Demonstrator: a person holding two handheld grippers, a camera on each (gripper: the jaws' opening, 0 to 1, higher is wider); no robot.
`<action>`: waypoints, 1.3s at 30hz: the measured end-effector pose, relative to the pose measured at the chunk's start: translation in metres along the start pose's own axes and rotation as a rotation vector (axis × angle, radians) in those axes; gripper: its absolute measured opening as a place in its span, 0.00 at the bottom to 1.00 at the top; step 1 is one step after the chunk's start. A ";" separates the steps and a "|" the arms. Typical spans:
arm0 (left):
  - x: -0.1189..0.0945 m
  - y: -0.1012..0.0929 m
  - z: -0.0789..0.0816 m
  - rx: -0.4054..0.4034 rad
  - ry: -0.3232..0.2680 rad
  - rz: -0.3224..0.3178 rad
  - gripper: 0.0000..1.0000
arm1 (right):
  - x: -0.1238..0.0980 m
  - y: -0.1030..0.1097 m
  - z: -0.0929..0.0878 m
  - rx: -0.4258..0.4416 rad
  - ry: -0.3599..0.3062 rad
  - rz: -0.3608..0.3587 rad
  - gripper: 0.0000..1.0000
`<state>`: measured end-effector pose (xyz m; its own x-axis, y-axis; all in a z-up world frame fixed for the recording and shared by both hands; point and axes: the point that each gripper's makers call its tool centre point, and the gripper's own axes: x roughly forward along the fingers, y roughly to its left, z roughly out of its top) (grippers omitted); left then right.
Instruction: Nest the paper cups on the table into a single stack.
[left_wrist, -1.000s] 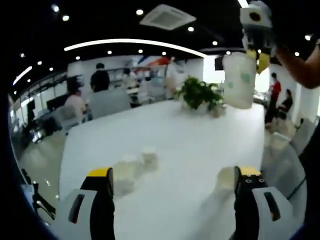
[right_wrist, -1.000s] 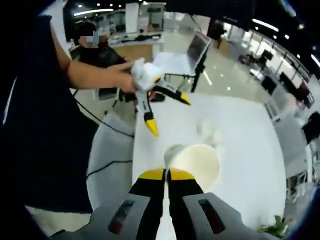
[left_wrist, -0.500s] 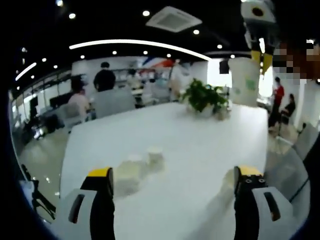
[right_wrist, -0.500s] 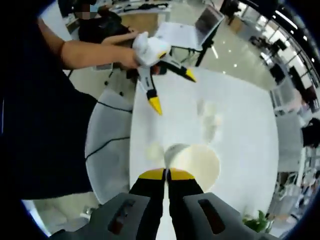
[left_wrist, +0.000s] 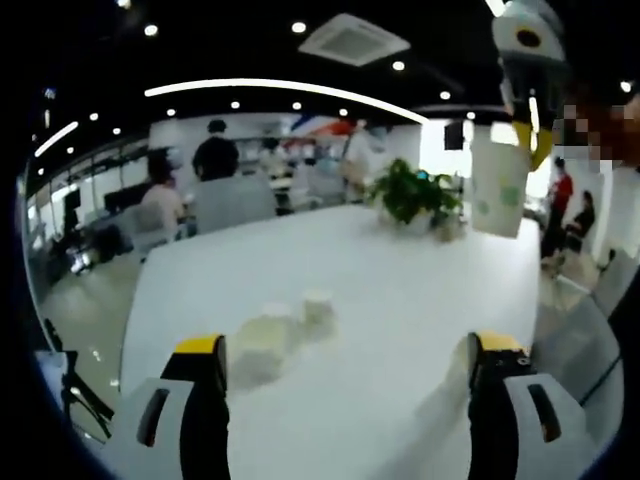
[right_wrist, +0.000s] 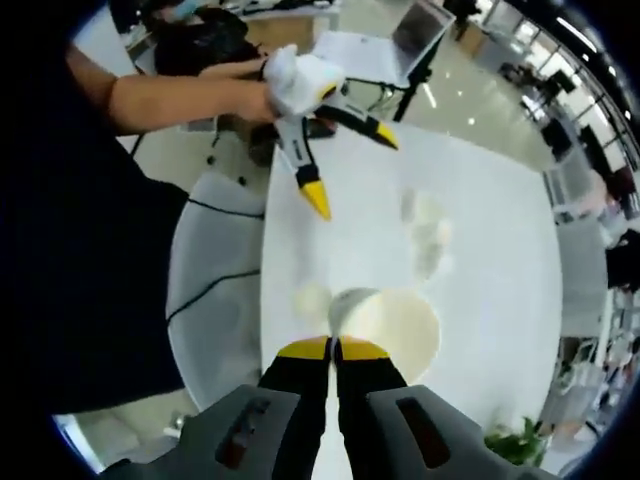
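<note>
Four paper cups counted: three on the white table (right_wrist: 500, 300) — two close together (left_wrist: 318, 308), one apart (right_wrist: 311, 299) near the table edge. Fourth cup (right_wrist: 395, 325) pinched at its rim, aloft, by right gripper (right_wrist: 333, 349). Left gripper (right_wrist: 355, 160): jaws spread wide, holding nothing

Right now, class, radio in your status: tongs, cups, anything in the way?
Right tongs shut on white paper cup, held aloft. Left tongs open. Loose paper cups on white table. Nothing between.
</note>
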<state>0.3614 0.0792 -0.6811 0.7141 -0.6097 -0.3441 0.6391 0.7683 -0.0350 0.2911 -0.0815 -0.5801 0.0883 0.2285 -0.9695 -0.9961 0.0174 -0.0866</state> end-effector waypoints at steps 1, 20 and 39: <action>0.000 0.000 -0.001 -0.001 0.003 0.002 0.99 | 0.001 0.000 0.000 0.002 0.002 0.001 0.00; 0.003 -0.001 -0.024 0.005 0.062 -0.004 0.99 | 0.028 0.009 0.001 0.024 0.019 0.026 0.00; 0.005 -0.006 -0.030 0.001 0.080 -0.014 0.99 | 0.053 0.022 -0.006 0.051 0.028 0.067 0.00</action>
<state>0.3529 0.0777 -0.7109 0.6804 -0.6026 -0.4171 0.6488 0.7599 -0.0396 0.2735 -0.0743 -0.6349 0.0209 0.2034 -0.9789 -0.9986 0.0523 -0.0104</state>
